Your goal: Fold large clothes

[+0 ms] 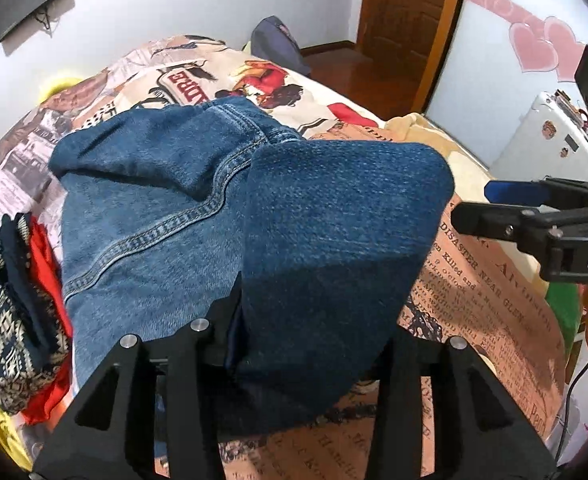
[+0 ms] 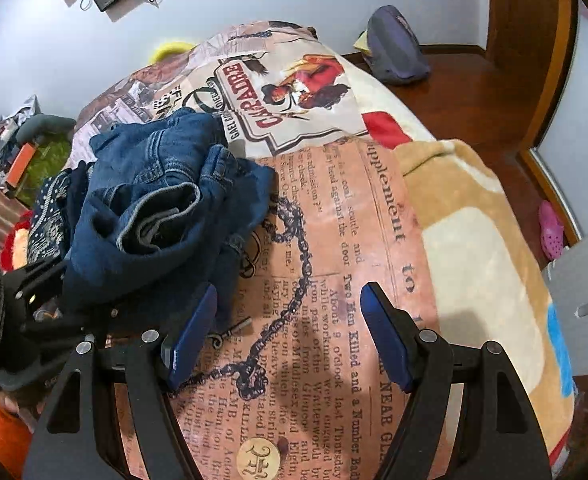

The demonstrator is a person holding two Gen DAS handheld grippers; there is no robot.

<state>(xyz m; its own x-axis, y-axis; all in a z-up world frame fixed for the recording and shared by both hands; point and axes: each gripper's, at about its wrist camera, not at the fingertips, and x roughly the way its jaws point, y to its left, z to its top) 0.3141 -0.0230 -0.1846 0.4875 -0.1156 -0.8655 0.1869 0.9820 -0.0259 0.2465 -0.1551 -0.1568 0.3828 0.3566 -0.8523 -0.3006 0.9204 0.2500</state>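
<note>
Jeans point(image 1: 198, 216) heaped on the newspaper-print bedspread point(image 1: 494, 320), toward its left side, one dark folded panel draped over the nose of the left gripper point(image 1: 306, 344). Cloth between the black fingers there, covering both pads; jaws partly apart, and whether the pads press on the denim or merely flank it cannot be told, the fold hiding the contact. Seen from the right wrist, same jeans point(image 2: 162, 208) bunched in a mound, a cuff or waistband opening turned up, the left gripper point(image 2: 54, 292) low at the mound's near edge, mostly buried in fabric. Right gripper point(image 2: 290, 336) above bare bedspread point(image 2: 334, 240) just beside the jeans, blue pads wide apart, nothing between them but printed text and a drawn chain. Left blue pad point(image 2: 190, 336) close to the denim edge, possibly touching. Patterned navy cloth point(image 1: 10, 320) and red fabric point(image 1: 46, 264) piled left of the jeans. Tan blanket point(image 2: 474, 220) along the right edge of the bed.
</note>
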